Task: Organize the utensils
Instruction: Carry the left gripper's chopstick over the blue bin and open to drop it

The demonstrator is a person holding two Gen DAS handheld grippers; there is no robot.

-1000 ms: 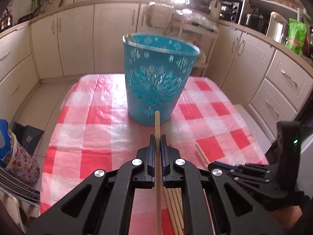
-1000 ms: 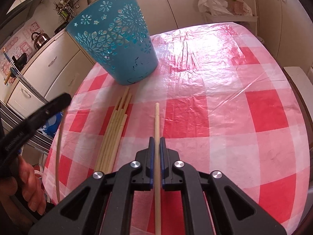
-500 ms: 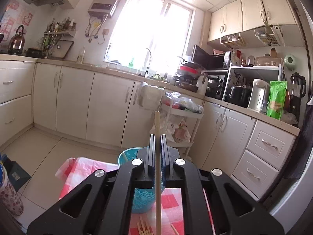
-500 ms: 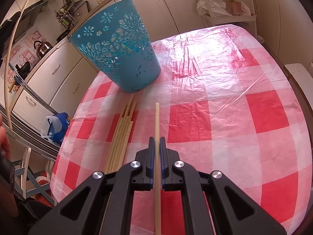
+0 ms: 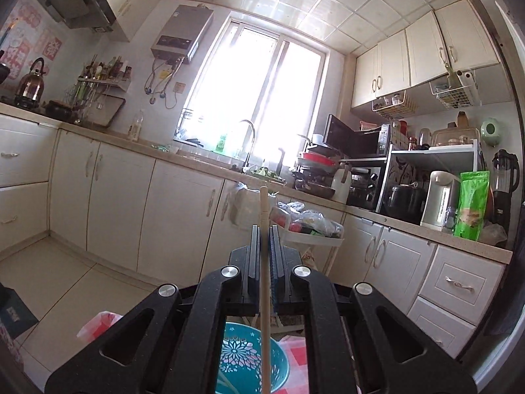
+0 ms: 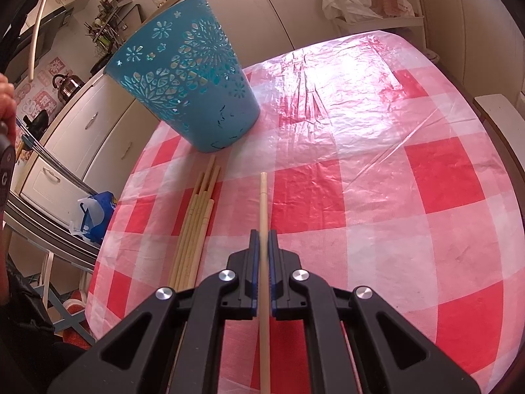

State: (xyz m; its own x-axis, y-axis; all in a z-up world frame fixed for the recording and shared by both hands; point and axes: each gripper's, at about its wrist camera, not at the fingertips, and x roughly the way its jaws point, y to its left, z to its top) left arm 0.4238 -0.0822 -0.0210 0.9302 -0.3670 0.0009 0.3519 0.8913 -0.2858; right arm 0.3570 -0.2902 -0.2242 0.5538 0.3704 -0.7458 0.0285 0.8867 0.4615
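Observation:
My left gripper is shut on a wooden chopstick and holds it near upright, high over the blue basket, whose open top shows below the fingers. That chopstick also shows in the right wrist view at the top left. My right gripper is shut on another chopstick just above the red-checked tablecloth. The blue basket stands at the table's far left. Several loose chopsticks lie on the cloth left of my right gripper.
Kitchen cabinets and a counter with a sink run behind the table. A small cart with bags stands beyond the table. Appliances and a green bag sit on the right counter. A white stool is at the table's right edge.
My left gripper has swung up from pointing at the basket on the table to high over its open top, chopstick still gripped. My right gripper has hardly moved.

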